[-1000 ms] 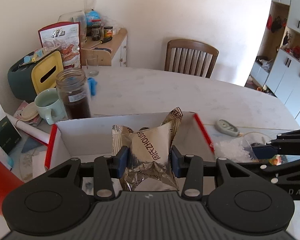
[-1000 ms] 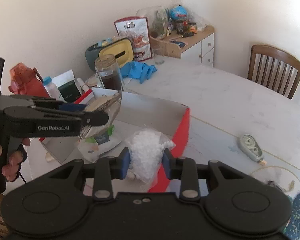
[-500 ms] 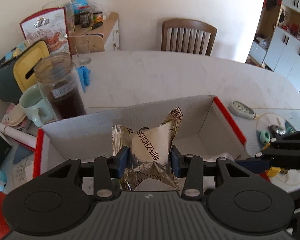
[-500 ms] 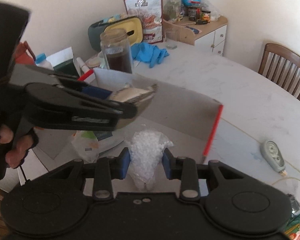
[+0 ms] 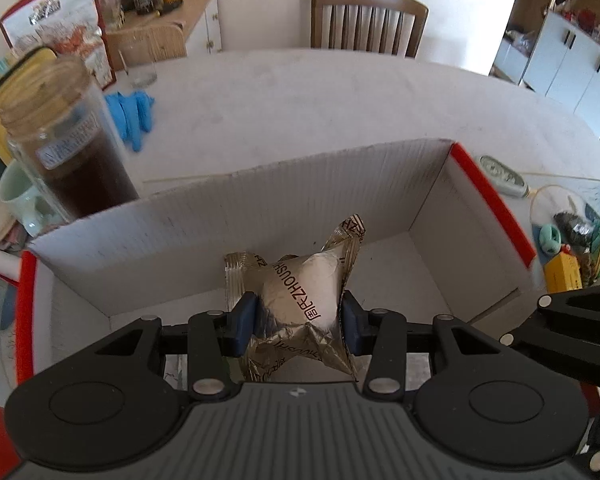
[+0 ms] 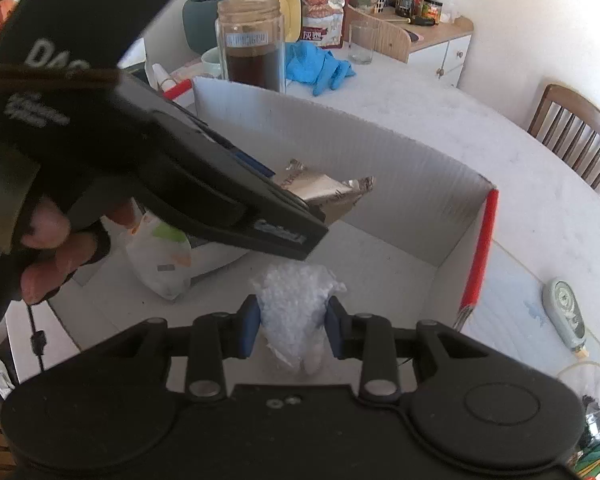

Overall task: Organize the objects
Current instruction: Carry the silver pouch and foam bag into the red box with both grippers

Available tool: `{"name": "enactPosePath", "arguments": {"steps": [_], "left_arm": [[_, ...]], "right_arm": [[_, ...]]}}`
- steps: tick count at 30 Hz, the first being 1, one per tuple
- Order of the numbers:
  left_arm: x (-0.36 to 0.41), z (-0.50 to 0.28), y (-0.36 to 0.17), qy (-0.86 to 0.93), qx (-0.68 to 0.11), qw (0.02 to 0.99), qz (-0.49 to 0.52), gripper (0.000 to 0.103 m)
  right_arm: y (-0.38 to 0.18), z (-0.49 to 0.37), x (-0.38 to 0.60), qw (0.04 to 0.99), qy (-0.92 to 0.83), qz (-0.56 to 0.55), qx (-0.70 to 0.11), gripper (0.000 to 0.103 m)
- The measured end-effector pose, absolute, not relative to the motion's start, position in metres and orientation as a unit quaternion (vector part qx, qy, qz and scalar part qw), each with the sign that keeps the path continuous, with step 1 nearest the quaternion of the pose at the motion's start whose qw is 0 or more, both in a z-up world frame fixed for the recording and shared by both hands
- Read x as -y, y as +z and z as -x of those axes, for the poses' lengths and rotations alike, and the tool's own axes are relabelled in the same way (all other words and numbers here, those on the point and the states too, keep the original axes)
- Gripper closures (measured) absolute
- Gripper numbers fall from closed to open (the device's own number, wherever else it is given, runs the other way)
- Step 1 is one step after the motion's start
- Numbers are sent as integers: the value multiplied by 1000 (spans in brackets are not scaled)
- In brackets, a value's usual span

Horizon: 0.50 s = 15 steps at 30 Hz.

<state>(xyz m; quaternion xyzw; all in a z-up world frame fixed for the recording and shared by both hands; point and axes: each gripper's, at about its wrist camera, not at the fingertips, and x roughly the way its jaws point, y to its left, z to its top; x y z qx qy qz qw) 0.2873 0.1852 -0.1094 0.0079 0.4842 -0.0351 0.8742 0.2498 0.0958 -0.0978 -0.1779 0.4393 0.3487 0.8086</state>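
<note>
My left gripper is shut on a silver foil packet and holds it over the inside of a white cardboard box with red edges. The same packet shows in the right wrist view, sticking out past the left gripper's body. My right gripper is shut on a clear bag of white granules just above the box floor. A white bag with green print lies in the box at the left.
A tall glass jar of dark liquid stands just behind the box's far left corner, with a mint mug beside it. Blue gloves, a drinking glass and a wooden chair lie beyond. A tape dispenser sits right of the box.
Both grippers moved forward and down into the box with their loads. The foil packet and the granule bag now hang lower inside the box walls.
</note>
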Motion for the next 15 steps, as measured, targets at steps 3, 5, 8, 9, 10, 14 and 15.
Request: {"name": "enactPosePath", "arguments": {"steps": [3,5,8,9,10,14,15], "left_arm": [[-186,-292,-115,-37,-496,867,-8,60],[-187,-294,-118,-38,-503,864,-8,60],[-188,-295,-122,-37,-513,858,-4,59],[-188,-295,-123,-37,-514,857,-3,59],[-188,-295,-124,-37,-515,856,-2,59],[-189,-295,-124,-36,-518,855,0,58],[-189,-294,-124,-37,-518,855,2,58]], "right_arm": [[-102,-251,-98,808,345,182,-443,70],[-106,-250,-99,807,342,185,-445,70],[-109,-249,-100,805,341,189,-448,70],[-110,-248,-101,804,340,191,-449,70],[-112,-248,-101,803,340,193,-449,70],[-114,-247,-102,804,336,193,-451,70],[-114,-247,-102,804,335,192,-452,70]]}}
